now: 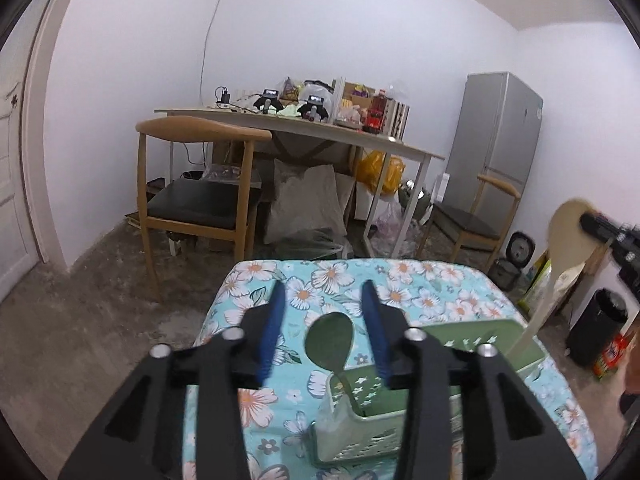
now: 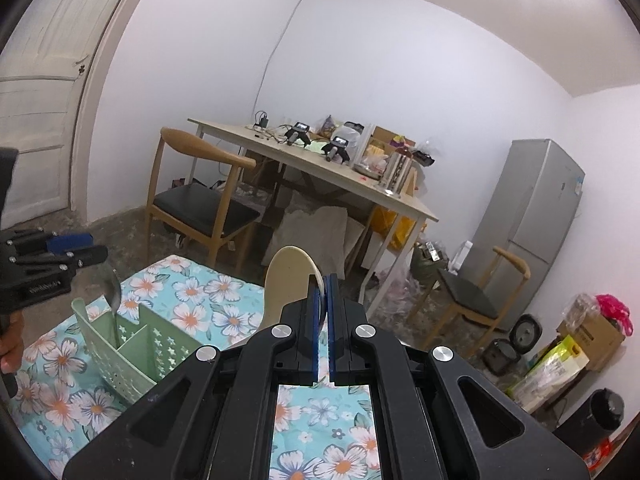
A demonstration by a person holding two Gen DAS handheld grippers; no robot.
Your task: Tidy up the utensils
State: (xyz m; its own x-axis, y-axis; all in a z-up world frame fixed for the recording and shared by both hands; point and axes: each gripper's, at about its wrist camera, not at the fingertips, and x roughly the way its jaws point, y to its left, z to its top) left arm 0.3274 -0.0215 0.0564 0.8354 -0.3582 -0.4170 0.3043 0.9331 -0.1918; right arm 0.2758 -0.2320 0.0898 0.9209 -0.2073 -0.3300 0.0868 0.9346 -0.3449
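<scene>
- The green utensil holder stands on the surface with a flowered cloth, at about 5 o'clock in the left wrist view and 8 o'clock in the right wrist view.
- A metal spoon stands in the holder's compartment, bowl up – its handle is inside, its bowl rises above the rim.
- The left claw is released; the spoon's bowl is between its blue pads, but they do not touch it.
- The right claw is clenched on the cream spatula – the blade points up at 12 o'clock from the pads.
- Behind, at 12 o'clock, there is a cluttered table with wooden chairs; a grey fridge stands at 3 o'clock.
</scene>
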